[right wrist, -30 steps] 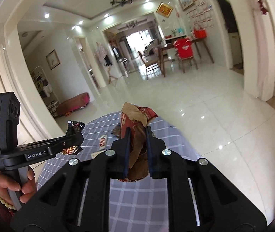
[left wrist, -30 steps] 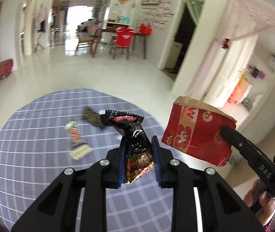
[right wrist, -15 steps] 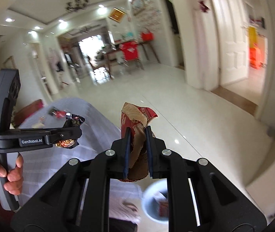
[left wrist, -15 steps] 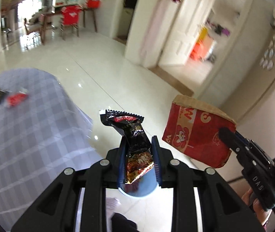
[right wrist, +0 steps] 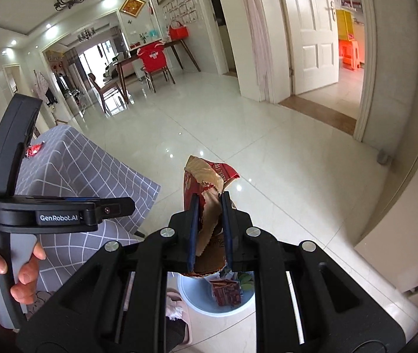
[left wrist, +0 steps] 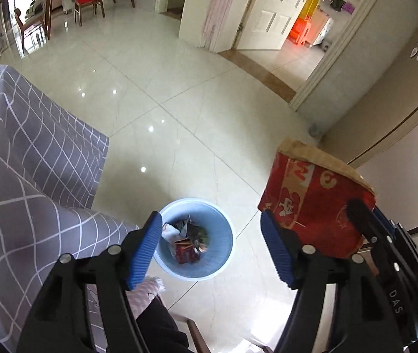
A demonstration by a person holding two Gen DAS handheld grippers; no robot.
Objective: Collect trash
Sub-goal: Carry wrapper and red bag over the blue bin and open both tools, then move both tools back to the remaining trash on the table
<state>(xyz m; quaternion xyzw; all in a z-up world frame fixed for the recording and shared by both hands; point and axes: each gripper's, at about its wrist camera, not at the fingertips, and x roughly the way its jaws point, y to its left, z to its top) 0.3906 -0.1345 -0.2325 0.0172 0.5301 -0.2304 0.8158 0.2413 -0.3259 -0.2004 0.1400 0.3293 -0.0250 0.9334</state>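
Note:
My left gripper (left wrist: 212, 247) is open and empty, held above a light blue trash bin (left wrist: 223, 229) on the floor. The bin holds several wrappers (left wrist: 187, 242). My right gripper (right wrist: 210, 229) is shut on a red and brown snack bag (right wrist: 206, 188), which also shows at the right of the left wrist view (left wrist: 312, 203). The bin (right wrist: 197, 298) sits just below the right gripper, with a red wrapper (right wrist: 226, 292) inside. The left gripper (right wrist: 61, 209) shows side-on in the right wrist view.
A table with a grey checked cloth (left wrist: 17, 158) stands at the left, and a red wrapper (right wrist: 33, 150) lies on it. Glossy tile floor (left wrist: 164, 88) spreads ahead. A wall (right wrist: 409, 191) and doorway lie to the right.
My left gripper has opened and the dark candy wrapper it held is gone from its jaws. Both grippers have tilted down over the bin. The right gripper still holds the snack bag.

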